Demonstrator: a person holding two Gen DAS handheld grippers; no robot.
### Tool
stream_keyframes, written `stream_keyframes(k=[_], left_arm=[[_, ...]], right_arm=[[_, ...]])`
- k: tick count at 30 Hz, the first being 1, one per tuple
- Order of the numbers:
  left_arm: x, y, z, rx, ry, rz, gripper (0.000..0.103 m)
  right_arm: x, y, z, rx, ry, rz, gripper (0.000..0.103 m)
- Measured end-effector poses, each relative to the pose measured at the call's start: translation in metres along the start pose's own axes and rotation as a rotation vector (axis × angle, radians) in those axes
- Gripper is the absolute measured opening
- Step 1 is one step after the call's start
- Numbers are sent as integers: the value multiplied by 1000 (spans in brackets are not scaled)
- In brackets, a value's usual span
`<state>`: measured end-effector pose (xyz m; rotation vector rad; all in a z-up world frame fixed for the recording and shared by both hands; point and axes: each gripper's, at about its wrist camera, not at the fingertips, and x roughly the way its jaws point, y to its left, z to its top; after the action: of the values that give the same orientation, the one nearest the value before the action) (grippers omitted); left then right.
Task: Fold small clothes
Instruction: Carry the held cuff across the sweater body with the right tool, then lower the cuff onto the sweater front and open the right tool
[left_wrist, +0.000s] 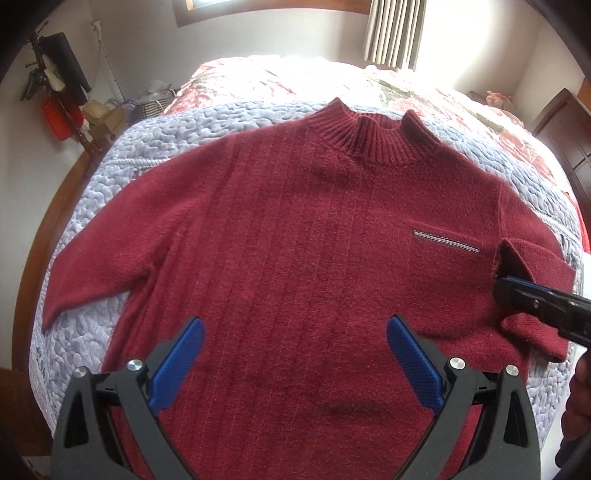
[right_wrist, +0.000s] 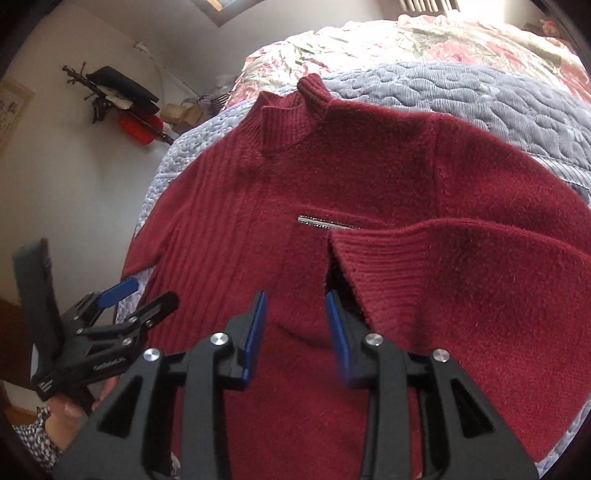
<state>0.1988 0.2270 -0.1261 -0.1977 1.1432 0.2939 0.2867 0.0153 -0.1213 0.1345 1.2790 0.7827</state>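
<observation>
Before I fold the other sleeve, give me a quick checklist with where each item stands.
1. Sweater lies flat, front up, on the quilt: ok.
2. Right sleeve is folded in over the body, its cuff near the trim: ok.
3. Right gripper has let go, jaws apart, nothing between the pads: ok.
4. Left gripper is open and free above the hem: ok.
5. Left sleeve is folded in: not ok, it lies spread out to the side.
6. Folded sleeve lies smooth underneath: cannot tell.
</observation>
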Motion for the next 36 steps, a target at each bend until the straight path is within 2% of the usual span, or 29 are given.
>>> stream_keyframes(k=[2, 4, 8, 13, 16, 20, 21, 23, 25, 26, 27, 28, 31, 36], left_arm=[[3, -12, 5, 9, 12, -49, 99], [7, -30, 10, 31, 25, -104, 99], [19, -76, 20, 81, 60, -222, 99], [55, -118, 25, 95, 163, -217, 99], [72, -131, 25, 62, 217, -264, 99], [90, -149, 25, 51, 265, -281, 98], [91, -153, 25, 55, 260, -282, 96], [89, -162, 25, 84, 236, -276, 84], [82, -170, 27, 118, 212, -278, 54], [79, -173, 27, 128, 199, -271, 48], [77, -174, 28, 129, 195, -292, 33], [75, -174, 29, 121, 199, -317, 26], [63, -169, 33, 94, 162, -344, 18], [18, -142, 41, 84, -1, -342, 18]], right_arm=[[-26, 0, -8, -28, -44, -23, 46], [-53, -9, -19, -37, -84, -81, 45], [-96, -44, -43, 37, -132, -144, 50], [-122, -92, -75, 125, -160, -256, 51], [-128, -112, -93, 168, -159, -273, 51], [-134, -131, -108, 201, -167, -281, 51], [-134, -132, -111, 202, -170, -285, 51], [-134, -135, -114, 203, -172, -289, 51], [-132, -135, -115, 200, -171, -300, 51], [-132, -136, -116, 198, -172, -307, 51], [-132, -137, -115, 199, -174, -311, 51], [-132, -138, -115, 203, -178, -314, 51], [-133, -141, -112, 225, -192, -310, 51], [-136, -140, -107, 227, -207, -297, 51]])
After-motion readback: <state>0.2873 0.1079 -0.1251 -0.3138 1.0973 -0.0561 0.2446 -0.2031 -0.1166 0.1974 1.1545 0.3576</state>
